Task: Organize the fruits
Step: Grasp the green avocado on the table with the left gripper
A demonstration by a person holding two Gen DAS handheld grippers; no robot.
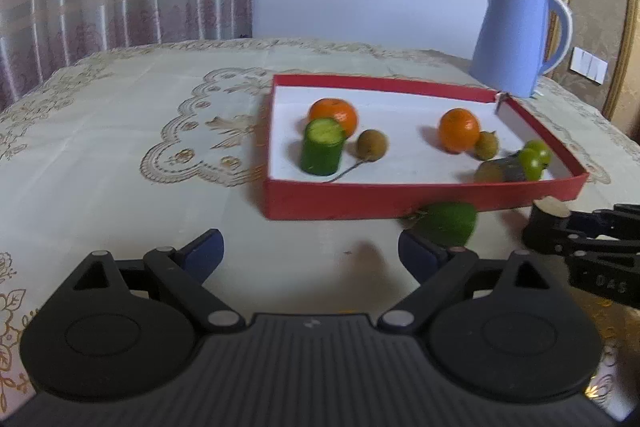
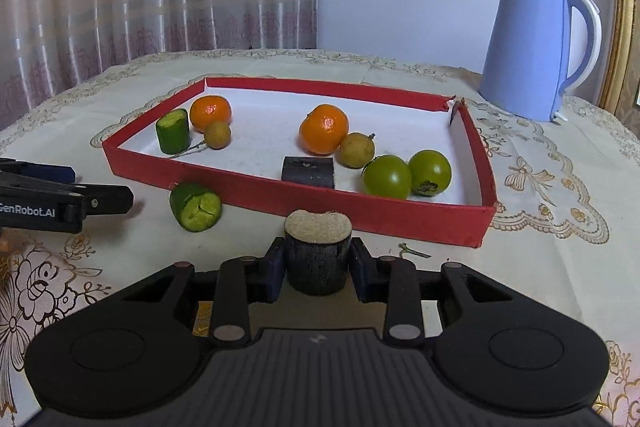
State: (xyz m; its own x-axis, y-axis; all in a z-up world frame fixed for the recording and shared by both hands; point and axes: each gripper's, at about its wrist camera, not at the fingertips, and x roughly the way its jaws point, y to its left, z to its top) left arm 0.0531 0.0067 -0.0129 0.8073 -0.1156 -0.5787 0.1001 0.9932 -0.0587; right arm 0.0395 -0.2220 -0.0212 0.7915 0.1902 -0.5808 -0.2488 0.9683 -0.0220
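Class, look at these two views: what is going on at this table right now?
A person with a gripper in each hand is sorting fruit into a red tray. The right gripper is shut on a dark sugarcane piece, held just short of the tray's near wall. The left gripper is empty, its jaws opening, beside a cucumber piece lying on the tablecloth outside the tray. Oranges, longans, green fruits, another cucumber piece and another dark piece already lie inside.

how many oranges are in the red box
2. One orange sits at the far left beside the cucumber piece, the other orange near the middle. None looks hidden.
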